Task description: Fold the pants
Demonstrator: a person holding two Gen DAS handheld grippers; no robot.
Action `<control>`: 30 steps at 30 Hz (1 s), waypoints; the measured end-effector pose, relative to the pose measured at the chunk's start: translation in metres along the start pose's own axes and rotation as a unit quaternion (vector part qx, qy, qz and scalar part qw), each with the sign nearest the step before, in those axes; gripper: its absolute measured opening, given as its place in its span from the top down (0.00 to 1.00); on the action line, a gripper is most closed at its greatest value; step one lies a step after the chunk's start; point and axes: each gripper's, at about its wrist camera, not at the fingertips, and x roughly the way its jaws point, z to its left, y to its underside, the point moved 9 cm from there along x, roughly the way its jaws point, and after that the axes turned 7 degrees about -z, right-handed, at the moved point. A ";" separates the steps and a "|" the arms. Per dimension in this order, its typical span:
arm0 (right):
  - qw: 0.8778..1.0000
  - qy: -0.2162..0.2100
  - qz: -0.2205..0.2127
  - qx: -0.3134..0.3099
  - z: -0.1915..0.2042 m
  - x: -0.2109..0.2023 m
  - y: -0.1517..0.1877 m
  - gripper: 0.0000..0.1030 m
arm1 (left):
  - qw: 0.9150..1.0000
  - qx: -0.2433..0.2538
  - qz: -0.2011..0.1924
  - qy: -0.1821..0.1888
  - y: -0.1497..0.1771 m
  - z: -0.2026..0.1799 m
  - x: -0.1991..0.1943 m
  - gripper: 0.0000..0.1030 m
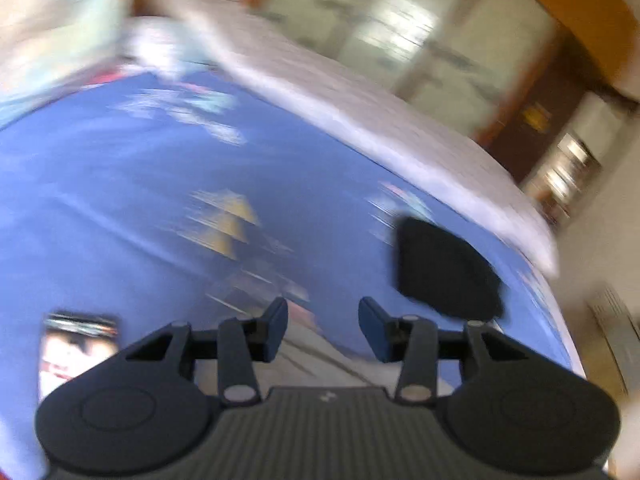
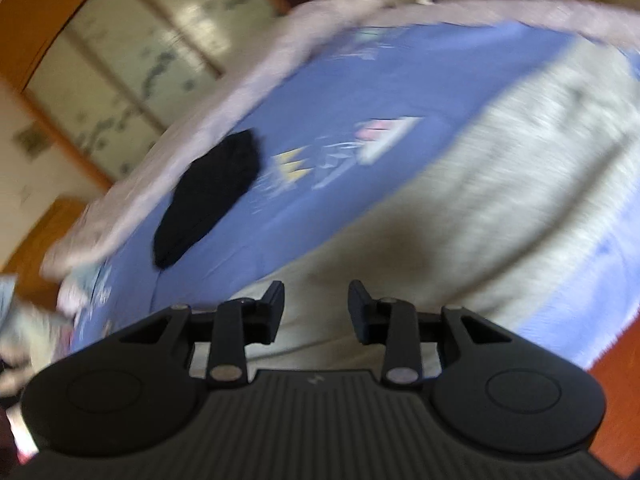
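Note:
The pale grey pants [image 2: 500,184] lie spread across a blue printed bedsheet [image 2: 360,80], blurred by motion. My right gripper [image 2: 316,300] hovers over their near part with its jaws apart, and no cloth is pinched between the pads. In the left wrist view my left gripper [image 1: 323,316] is open above the sheet [image 1: 120,200]. A strip of pale cloth [image 1: 320,360] shows beneath it, not gripped. Both views are smeared.
A black folded garment [image 1: 444,264] [image 2: 208,196] rests on the sheet near the bed's edge. A white quilt [image 1: 360,100] borders the sheet. A small picture-faced rectangle [image 1: 76,352] lies at lower left. Sliding wardrobe doors [image 2: 140,60] stand beyond; reddish floor [image 2: 616,380] shows at right.

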 end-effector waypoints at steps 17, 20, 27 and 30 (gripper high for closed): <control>0.998 -0.035 0.028 0.050 -0.023 -0.004 0.012 0.65 | 0.984 0.015 0.154 -0.082 0.121 0.033 0.025 0.84; 0.995 0.002 -0.054 0.079 -0.074 -0.044 -0.024 0.64 | 0.988 0.009 0.135 -0.073 0.102 0.032 0.013 0.66; 0.961 0.126 -0.192 0.156 -0.193 -0.108 -0.061 0.51 | 0.994 0.013 0.110 -0.018 0.085 -0.015 0.008 0.65; 0.955 0.137 -0.195 0.176 -0.213 -0.097 -0.058 0.50 | 0.993 0.018 0.121 -0.006 0.090 -0.036 0.013 0.65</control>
